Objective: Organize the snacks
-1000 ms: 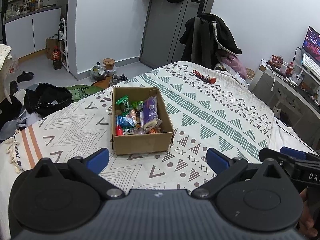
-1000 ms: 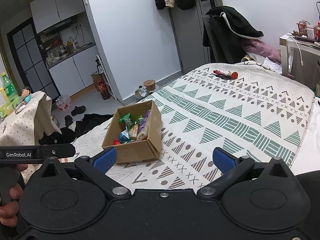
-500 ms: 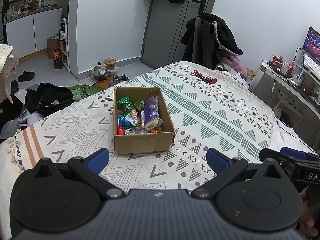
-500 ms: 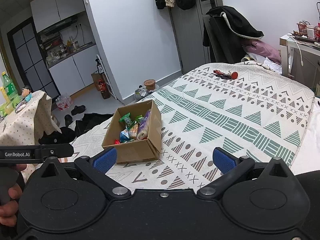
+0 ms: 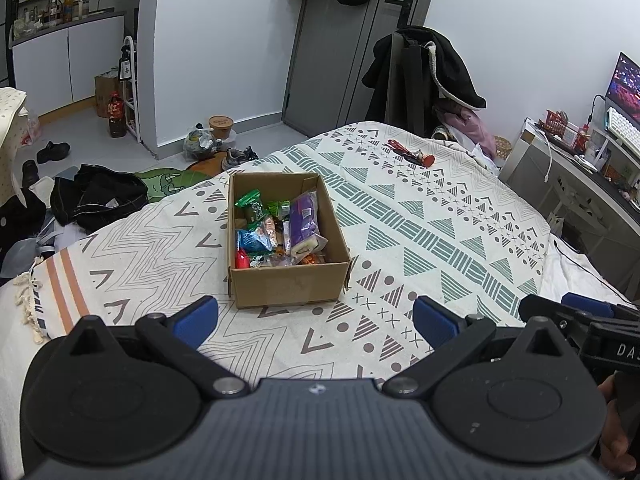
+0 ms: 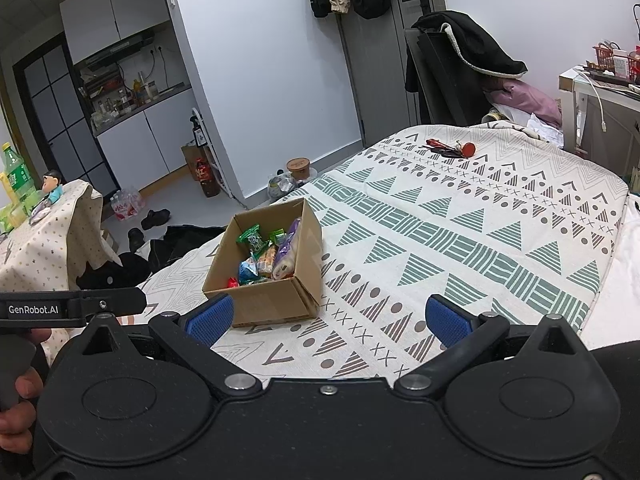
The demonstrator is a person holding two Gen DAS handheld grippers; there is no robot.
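An open cardboard box sits on the patterned bedspread, filled with several snack packets: a green one, a blue one, a purple one and a red item. My left gripper hovers open just short of the box's near wall, nothing between its blue pads. My right gripper is also open and empty, with the box ahead and to its left. Each gripper shows at the edge of the other's view.
A small red-handled tool lies far back on the bed. Dark clothes and shoes lie on the floor to the left. A coat-draped chair stands behind the bed and a desk along the right.
Both grippers have crept slightly toward the box, which sits a little nearer in view. Neither has closed or touched anything.
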